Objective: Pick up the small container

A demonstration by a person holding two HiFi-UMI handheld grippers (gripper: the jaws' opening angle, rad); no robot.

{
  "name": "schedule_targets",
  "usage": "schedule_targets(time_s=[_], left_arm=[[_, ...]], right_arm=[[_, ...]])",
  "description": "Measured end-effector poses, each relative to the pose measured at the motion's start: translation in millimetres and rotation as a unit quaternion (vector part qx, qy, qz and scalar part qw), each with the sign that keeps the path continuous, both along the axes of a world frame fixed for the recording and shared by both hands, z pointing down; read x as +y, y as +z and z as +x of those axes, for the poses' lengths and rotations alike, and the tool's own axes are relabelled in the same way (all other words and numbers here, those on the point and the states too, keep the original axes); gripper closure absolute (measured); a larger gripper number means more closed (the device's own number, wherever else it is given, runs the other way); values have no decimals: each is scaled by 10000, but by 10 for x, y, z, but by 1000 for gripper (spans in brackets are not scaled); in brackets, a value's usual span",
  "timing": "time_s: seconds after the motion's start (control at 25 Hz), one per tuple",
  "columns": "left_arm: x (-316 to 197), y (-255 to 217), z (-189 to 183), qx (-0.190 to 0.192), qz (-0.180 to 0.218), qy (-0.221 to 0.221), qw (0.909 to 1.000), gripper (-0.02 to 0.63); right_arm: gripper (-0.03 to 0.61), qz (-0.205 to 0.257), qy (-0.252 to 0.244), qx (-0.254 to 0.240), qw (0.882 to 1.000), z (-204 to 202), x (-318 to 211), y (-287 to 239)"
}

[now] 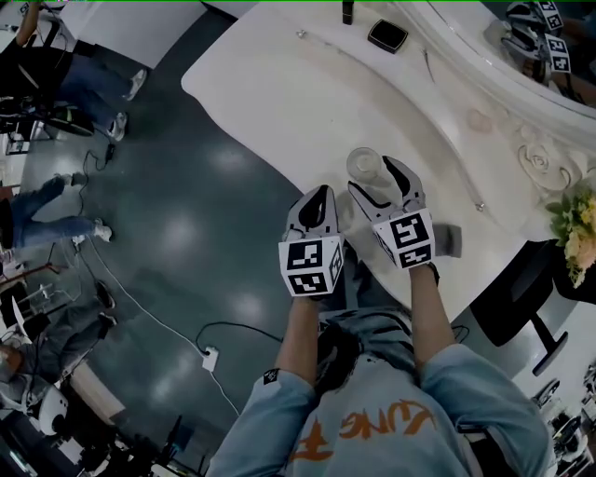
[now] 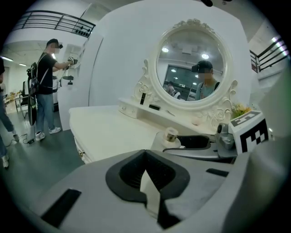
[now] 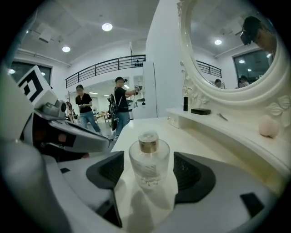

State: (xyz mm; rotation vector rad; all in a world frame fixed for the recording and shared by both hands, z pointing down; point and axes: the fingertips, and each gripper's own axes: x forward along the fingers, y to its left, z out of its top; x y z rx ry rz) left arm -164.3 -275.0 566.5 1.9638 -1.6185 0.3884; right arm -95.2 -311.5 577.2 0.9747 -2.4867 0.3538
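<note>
The small container (image 1: 363, 164) is a clear glass bottle with a gold neck and a round stopper. It stands upright on the white vanity table (image 1: 279, 93), near the table's front edge. My right gripper (image 1: 371, 175) is open with a jaw on each side of it. In the right gripper view the bottle (image 3: 149, 159) sits between the dark pads (image 3: 107, 172), with a gap on both sides. My left gripper (image 1: 319, 193) hangs just left of the right one, shut and empty. In its own view the left gripper (image 2: 146, 175) shows closed pads, with the bottle (image 2: 170, 135) beyond them.
On the shelf under the oval mirror (image 2: 191, 68) lie a black compact (image 1: 386, 35) and a dark vial (image 1: 347, 11). Flowers (image 1: 577, 228) stand at the right, by a black chair (image 1: 521, 307). People stand left on the dark floor, where a cable and power strip (image 1: 209, 357) lie.
</note>
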Motion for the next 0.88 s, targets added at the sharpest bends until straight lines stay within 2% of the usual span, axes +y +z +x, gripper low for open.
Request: schedule_targets(time_s=[0.2, 0.64, 0.88], left_arm=[[-26, 54, -65, 0, -69, 16, 10000, 594], [-71, 46, -145, -58, -54, 14, 10000, 594], [4, -68, -123, -79, 41, -19, 10000, 594]], right_arm=[[253, 30, -10, 204, 9998, -102, -97, 106], [255, -8, 48, 261, 9996, -167, -220, 201], [250, -128, 86, 555, 9983, -149, -169, 192]])
